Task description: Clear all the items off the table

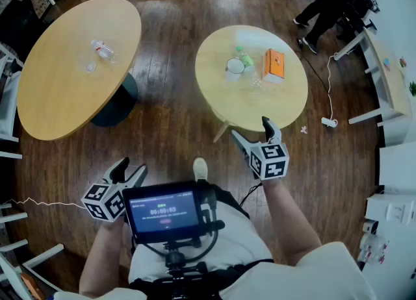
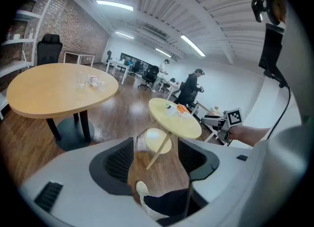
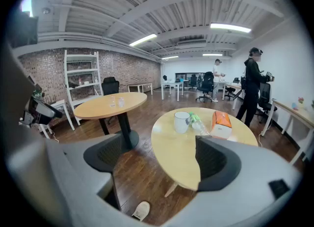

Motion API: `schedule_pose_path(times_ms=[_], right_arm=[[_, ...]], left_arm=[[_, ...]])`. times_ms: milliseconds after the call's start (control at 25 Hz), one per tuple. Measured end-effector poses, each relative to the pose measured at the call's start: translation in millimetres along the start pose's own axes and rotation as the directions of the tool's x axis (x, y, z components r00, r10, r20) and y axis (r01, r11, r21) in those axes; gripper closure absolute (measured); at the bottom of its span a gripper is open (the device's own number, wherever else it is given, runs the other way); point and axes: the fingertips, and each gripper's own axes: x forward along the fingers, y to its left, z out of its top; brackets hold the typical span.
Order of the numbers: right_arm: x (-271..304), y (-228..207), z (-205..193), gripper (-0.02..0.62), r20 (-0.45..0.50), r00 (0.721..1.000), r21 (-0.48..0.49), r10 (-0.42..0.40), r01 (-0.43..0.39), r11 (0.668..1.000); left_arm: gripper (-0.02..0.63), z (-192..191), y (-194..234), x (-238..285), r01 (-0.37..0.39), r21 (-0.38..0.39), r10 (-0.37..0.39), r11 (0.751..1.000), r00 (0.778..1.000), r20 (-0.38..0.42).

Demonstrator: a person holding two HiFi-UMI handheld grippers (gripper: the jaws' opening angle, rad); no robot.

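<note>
On a dark plank floor (image 1: 169,117), a round wooden table (image 1: 247,107) bears a mug (image 1: 234,66) and an orange box (image 1: 273,63), its print unreadable; the left gripper (image 1: 132,165) and right gripper (image 1: 249,127) both gape empty.

The person wears a pale top (image 1: 318,269) and a pale shoe (image 1: 201,169), showing at twelve o'clock of a black chest screen (image 1: 162,211) with a looping black cable (image 1: 209,240); the grey left hand-held gripper (image 1: 132,166) and right hand-held gripper (image 1: 250,128) each carry a black-and-white marker cube (image 1: 270,160).

Matt pale wood table (image 1: 247,107); glossy dark plank floor (image 1: 175,97); smooth white mug (image 1: 235,66); clear plastic bottle (image 3: 200,124).
</note>
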Motion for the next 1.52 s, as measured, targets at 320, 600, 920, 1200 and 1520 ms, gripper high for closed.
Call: schedule_pose_path(times_ms=[320, 600, 920, 1200, 1520], right_arm=[[101.1, -64.9, 44.5, 0.112, 0.049, 0.999, 0.020, 0.009, -0.010, 1.000], [177.8, -87.8, 45.8, 0.074, 0.015, 1.000, 0.036, 0.026, -0.027, 0.999], [243.7, -108.0, 30.1, 0.074, -0.080, 0.997, 0.065, 0.003, 0.002, 0.998], [273.6, -108.6, 24.2, 0.075, -0.127, 0.992, 0.061, -0.012, 0.020, 0.998], [278.7, -115.9, 18.1, 0.169, -0.148, 0.988, 0.041, -0.045, 0.052, 0.998]], left_arm=[[0.318, 67.0, 4.0, 51.6, -0.078, -0.038, 0.080, 0.996, 0.995, 0.062], [0.318, 81.1, 12.2, 66.8, -0.118, -0.093, 0.124, 0.989, 0.991, 0.056], [0.318, 86.5, 15.9, 74.2, -0.152, -0.106, 0.157, 0.983, 0.987, 0.042], [0.318, 87.9, 22.4, 74.4, -0.179, -0.118, 0.185, 0.977, 0.982, 0.046], [0.319, 95.9, 36.8, 67.3, -0.209, -0.112, 0.217, 0.971, 0.974, 0.064]])
